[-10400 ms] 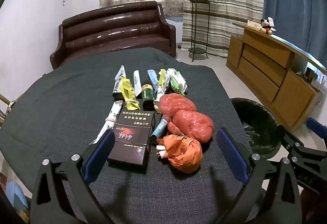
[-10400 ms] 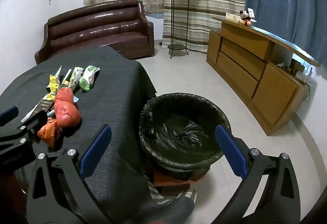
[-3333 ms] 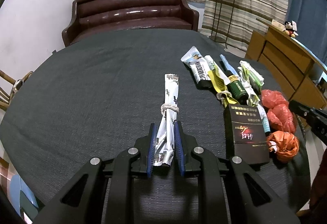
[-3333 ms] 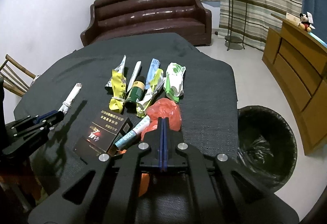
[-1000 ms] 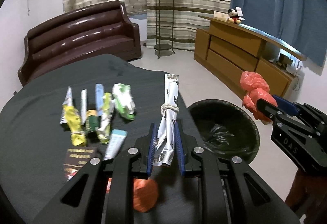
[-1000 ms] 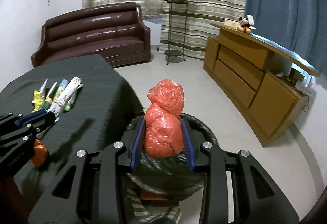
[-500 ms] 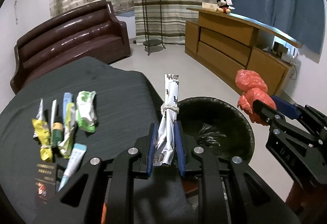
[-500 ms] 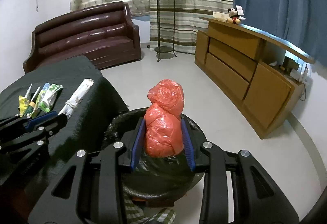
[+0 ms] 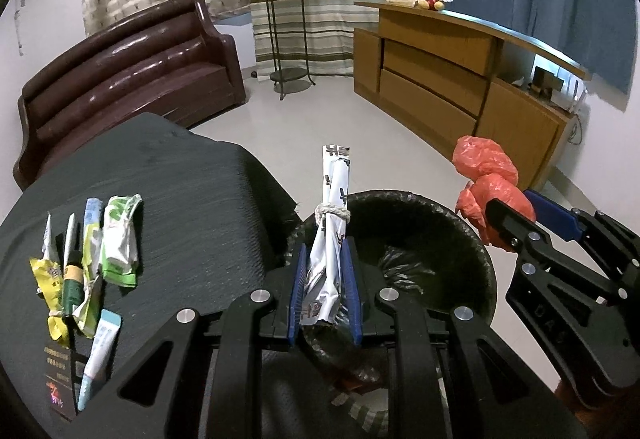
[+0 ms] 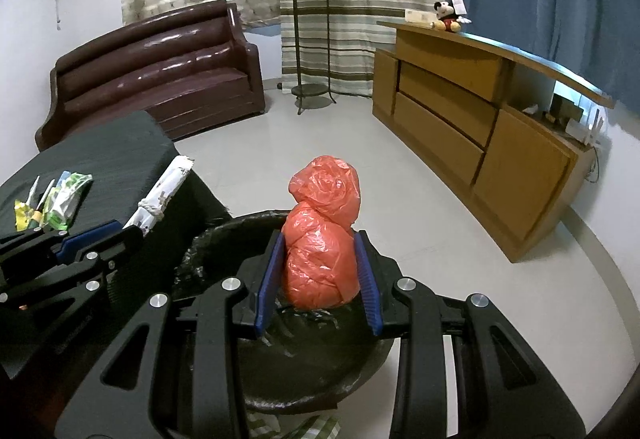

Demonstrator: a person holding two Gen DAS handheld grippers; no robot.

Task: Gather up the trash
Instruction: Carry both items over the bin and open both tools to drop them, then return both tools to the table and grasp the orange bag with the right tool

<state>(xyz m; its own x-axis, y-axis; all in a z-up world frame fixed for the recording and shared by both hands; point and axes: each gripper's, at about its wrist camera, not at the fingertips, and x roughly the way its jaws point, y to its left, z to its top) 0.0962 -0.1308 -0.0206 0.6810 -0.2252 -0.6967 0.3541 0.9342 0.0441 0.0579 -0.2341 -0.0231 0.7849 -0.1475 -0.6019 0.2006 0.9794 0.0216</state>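
Both loads now hang over the bin (image 9: 472, 239): the left gripper (image 9: 325, 289) is clamped on the tied white wrapper (image 9: 334, 199), the right gripper (image 10: 316, 275) on the red bag (image 10: 322, 235). Half a second ago the wrapper sat nearer the worktop (image 9: 168, 191) edge; now its lower end is above the bin's mouth. Ten seconds back both grippers were wide and empty. Release looks to be next. Other trash lies on the worktop: the green pack (image 9: 120, 239), tube (image 9: 98, 351), dark box (image 9: 60, 383)
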